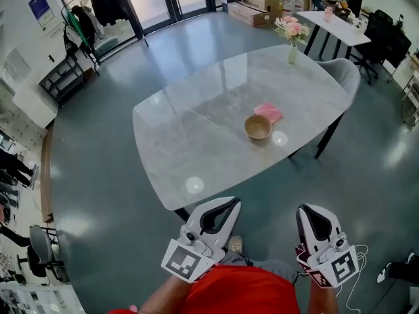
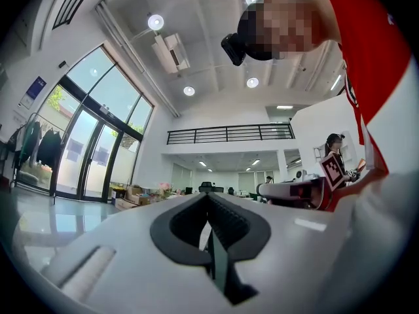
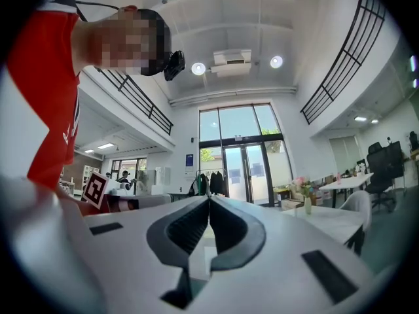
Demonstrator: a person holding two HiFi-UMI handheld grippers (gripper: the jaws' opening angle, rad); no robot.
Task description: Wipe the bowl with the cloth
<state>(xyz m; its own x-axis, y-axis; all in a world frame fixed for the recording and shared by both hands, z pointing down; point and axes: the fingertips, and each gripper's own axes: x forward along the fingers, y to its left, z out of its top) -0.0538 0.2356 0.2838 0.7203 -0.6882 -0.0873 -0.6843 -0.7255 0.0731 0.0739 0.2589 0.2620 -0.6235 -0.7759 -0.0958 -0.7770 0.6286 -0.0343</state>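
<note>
Left gripper [image 1: 230, 203] and right gripper [image 1: 306, 210] both closed, empty. Well ahead, the cloth [image 1: 268, 112] looks soft and light; pinch an edge. The bowl [image 1: 258, 127] may slide.

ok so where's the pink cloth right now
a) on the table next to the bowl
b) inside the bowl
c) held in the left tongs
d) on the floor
a: the pink cloth lies flat on the table, right beside the wooden bowl on its far side in the head view.
</note>
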